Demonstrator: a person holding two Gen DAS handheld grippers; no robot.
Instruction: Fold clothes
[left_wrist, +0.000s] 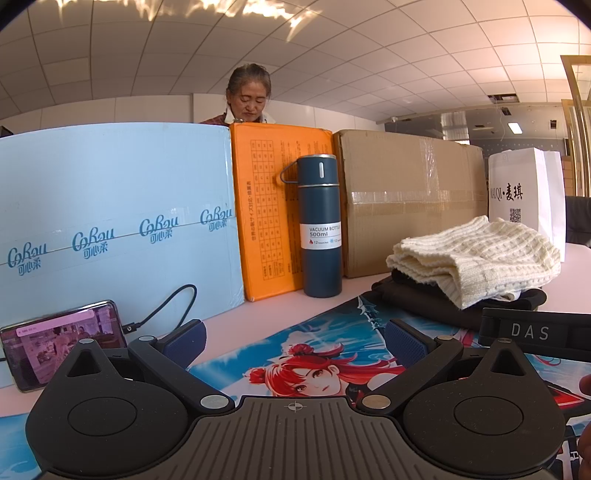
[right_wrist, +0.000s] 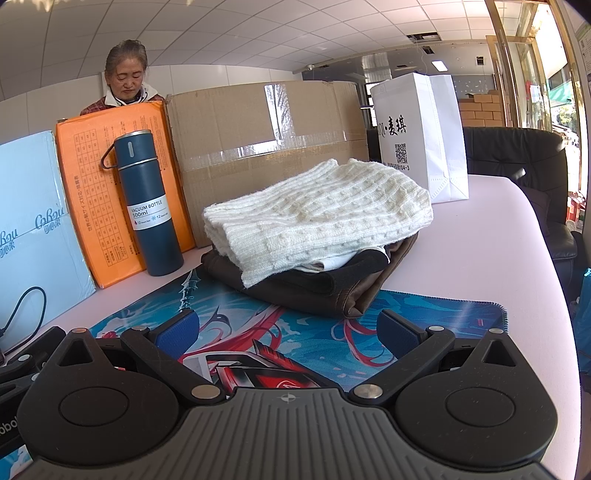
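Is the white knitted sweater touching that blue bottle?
Apart. The right wrist view shows the white knitted sweater lying on folded dark clothes, with bare table and brown cardboard box showing between it and the blue bottle.

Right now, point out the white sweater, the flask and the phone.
White sweater (right_wrist: 325, 218): right wrist view, middle of the knit top.
Flask (right_wrist: 153, 218): right wrist view, its white label.
Phone (left_wrist: 62, 343): left wrist view, lit screen.

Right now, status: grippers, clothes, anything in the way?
Left gripper open, empty. Right gripper open, empty. Cream knit sweater folded on top of dark garments, stacked at the mat's far edge. Vacuum bottle stands left of the stack, apart.
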